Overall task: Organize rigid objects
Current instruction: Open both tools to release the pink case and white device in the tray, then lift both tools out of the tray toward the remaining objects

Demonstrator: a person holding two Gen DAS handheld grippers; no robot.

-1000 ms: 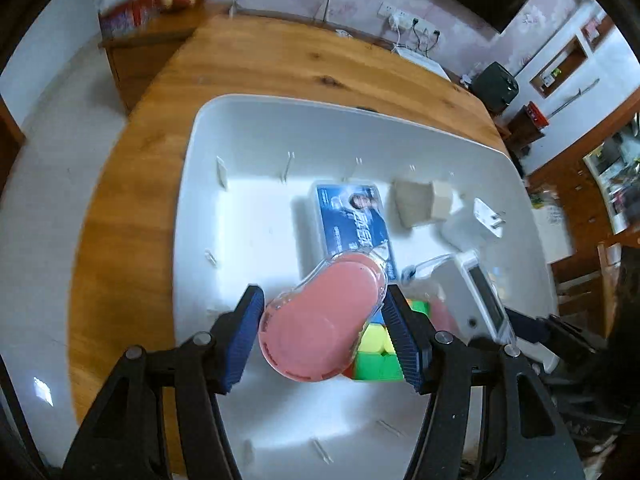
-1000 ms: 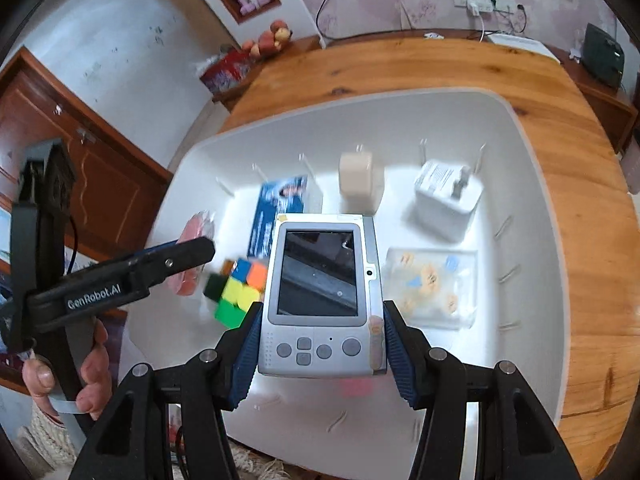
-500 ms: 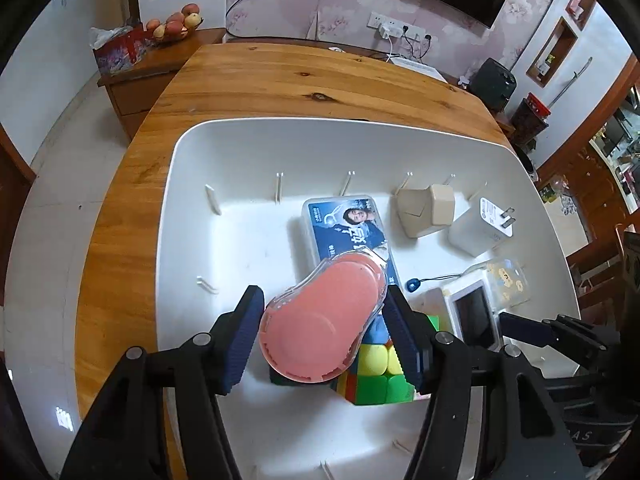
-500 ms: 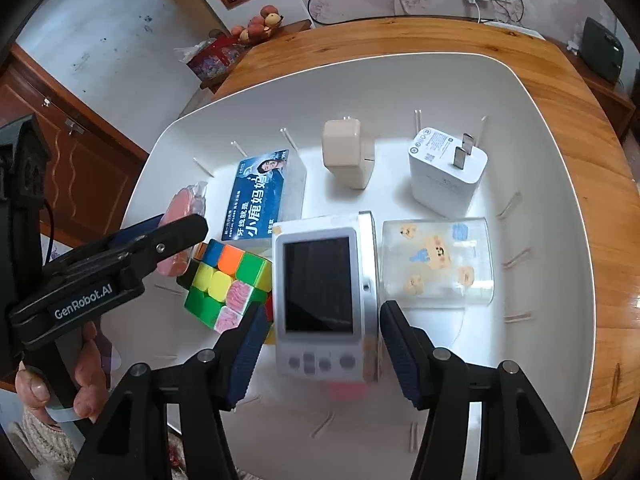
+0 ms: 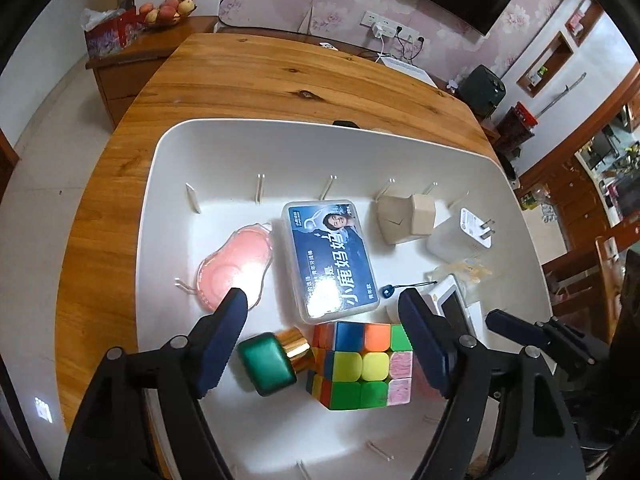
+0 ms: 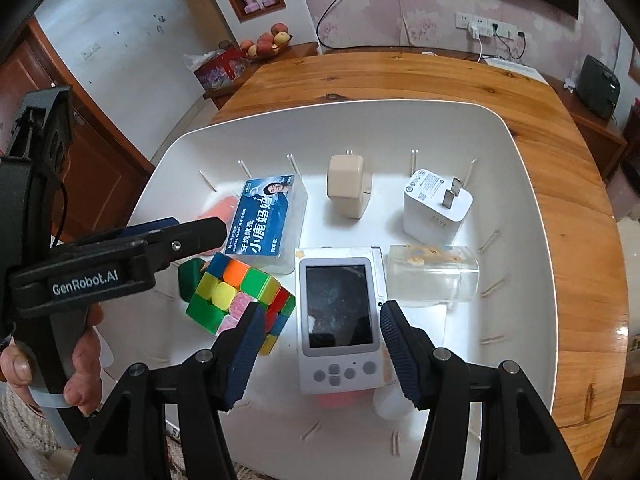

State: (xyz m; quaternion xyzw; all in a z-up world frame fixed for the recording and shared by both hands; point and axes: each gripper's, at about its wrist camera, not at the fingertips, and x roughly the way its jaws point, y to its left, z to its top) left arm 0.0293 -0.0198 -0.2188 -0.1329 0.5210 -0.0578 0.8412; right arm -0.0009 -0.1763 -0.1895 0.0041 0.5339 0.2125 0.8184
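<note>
L gripper (image 5: 324, 336): jaws opening, nothing pressed between the pads; it hangs over the green bottle w/ gold collar (image 5: 272, 362) and the puzzle cube (image 5: 362, 362). The pink clear case (image 5: 234, 266) lies flat on the white tray (image 5: 168, 184), at approx 10 o'clock from the L pads, just beside the blue floss box (image 5: 330, 258); the near pad overlaps its lower edge in view, contact can't be told.

R gripper (image 6: 320, 350): jaws apart, straddling the grey handheld console (image 6: 340, 320), which lies on the tray floor; pads look clear of its sides, so released, not gripped.

Risks, as I judge them:
- L pad near the case edge: pulling back low could drag or flip the case.
- Bottle lies on its side, touching the cube; a nudge could roll it.
- Console sits on smth pink and white under its near end, so may rock if bumped.
- R left pad close to the cube at 9 o'clock; could shove it.

Hard to see: what's under the console; clear box (image 6: 434, 278) contents blurry; beige block (image 6: 348, 188) and white charger (image 6: 436, 210) at 12–1 o'clock fine, but tray's near rim is cut off by both grippers.
</note>
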